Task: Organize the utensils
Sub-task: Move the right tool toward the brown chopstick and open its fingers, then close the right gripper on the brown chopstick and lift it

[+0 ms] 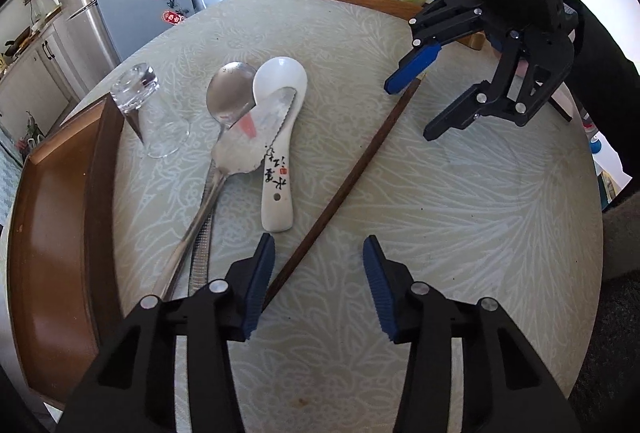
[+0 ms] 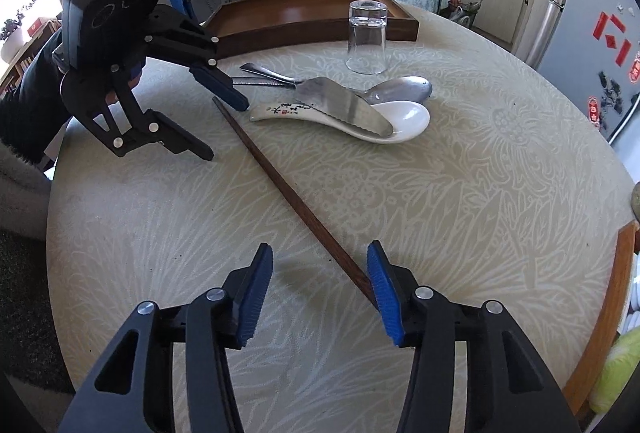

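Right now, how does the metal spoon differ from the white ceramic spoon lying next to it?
The metal spoon is grey and shiny with a long thin handle; the white ceramic spoon is matte white with a short, broad handle bearing black calligraphy and a hole. The metal spoon's bowl is oval and shallow; the ceramic spoon's looks deeper. Both lie on the table, bowls side by side, with a serrated cake server lying across them.

Chopstick (image 1: 352,173) before my jaws, mid-frame; spoons (image 1: 276,149) left of it; glass (image 1: 152,113) and tray (image 1: 60,233) far left.

Left hand-held gripper (image 1: 319,283) and right hand-held gripper (image 2: 320,287): jaws apart, empty.
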Motion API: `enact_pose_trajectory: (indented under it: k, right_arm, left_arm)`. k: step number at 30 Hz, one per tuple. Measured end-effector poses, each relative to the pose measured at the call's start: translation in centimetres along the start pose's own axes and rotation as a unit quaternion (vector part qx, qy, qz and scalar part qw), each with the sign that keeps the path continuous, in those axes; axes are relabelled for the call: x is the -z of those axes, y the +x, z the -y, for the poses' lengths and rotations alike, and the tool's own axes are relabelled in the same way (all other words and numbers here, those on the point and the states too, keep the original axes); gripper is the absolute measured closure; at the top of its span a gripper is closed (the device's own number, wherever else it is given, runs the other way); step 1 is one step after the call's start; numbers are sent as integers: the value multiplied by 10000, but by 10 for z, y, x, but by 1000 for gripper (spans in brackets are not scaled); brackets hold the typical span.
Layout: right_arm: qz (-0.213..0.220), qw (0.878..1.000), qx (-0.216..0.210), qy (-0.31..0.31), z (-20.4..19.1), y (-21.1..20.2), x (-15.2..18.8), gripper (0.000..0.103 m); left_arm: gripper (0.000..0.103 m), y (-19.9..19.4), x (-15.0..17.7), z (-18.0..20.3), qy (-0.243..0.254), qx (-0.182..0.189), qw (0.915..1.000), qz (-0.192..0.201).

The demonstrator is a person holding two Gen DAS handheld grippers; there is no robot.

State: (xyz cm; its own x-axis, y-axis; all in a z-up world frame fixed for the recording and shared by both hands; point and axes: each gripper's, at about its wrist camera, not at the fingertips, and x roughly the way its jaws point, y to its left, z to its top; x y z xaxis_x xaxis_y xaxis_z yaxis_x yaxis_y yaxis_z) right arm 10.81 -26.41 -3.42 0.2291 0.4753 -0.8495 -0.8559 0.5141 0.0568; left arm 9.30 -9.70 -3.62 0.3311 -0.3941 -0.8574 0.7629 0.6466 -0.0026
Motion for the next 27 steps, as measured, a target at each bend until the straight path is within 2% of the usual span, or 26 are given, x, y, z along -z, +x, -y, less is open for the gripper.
enact_pose_trajectory:
  k: [3, 6, 7, 8, 12, 14, 21, 22, 23, 24, 25, 27]
  right_arm:
    - [-35, 10000, 19, 4, 4, -1, 1, 59]
    - [-100, 9996, 245, 5, 11, 2, -2, 77]
    - [-107, 9996, 252, -3, 11, 1, -2, 80]
    - [-118, 9995, 276, -60, 12, 1, -2, 81]
    - [-164, 9979, 479, -404, 2, 0, -4, 85]
    - [-176, 9972, 493, -526, -2, -2, -4, 86]
    - [-130, 9961, 585, -649, -9, -7, -5, 91]
    - [-19, 9968, 546, -584, -10, -10, -6, 103]
    - [7, 9970, 550, -542, -8, -13, -8, 103]
    - [-158, 9971, 447, -600, -9, -11, -7, 103]
    - [-166, 9956, 595, -707, -10, -10, -7, 103]
    - [-210, 9964, 574, -586, -7, -8, -7, 103]
  left_arm:
    - [57, 0, -1, -1, 33, 28, 10000, -30]
    - [64, 0, -1, 1, 74, 71, 9999, -24]
    - [68, 0, -1, 2, 90, 87, 9999, -21]
    - [76, -1, -1, 2, 100, 75, 9999, -18]
    - [83, -1, -2, -1, 38, 52, 10000, -20]
    - [92, -1, -2, -1, 53, 7, 10000, -14]
    - [94, -2, -2, 5, 130, -15, 9999, -4]
    - [95, -3, -2, 4, 103, 19, 9999, 32]
    - [98, -5, -3, 5, 87, 39, 9999, 77]
    - [99, -6, -4, 6, 104, 28, 9999, 65]
    - [100, -7, -4, 7, 150, -44, 9999, 64]
    - [100, -6, -3, 8, 167, -125, 9998, 14]
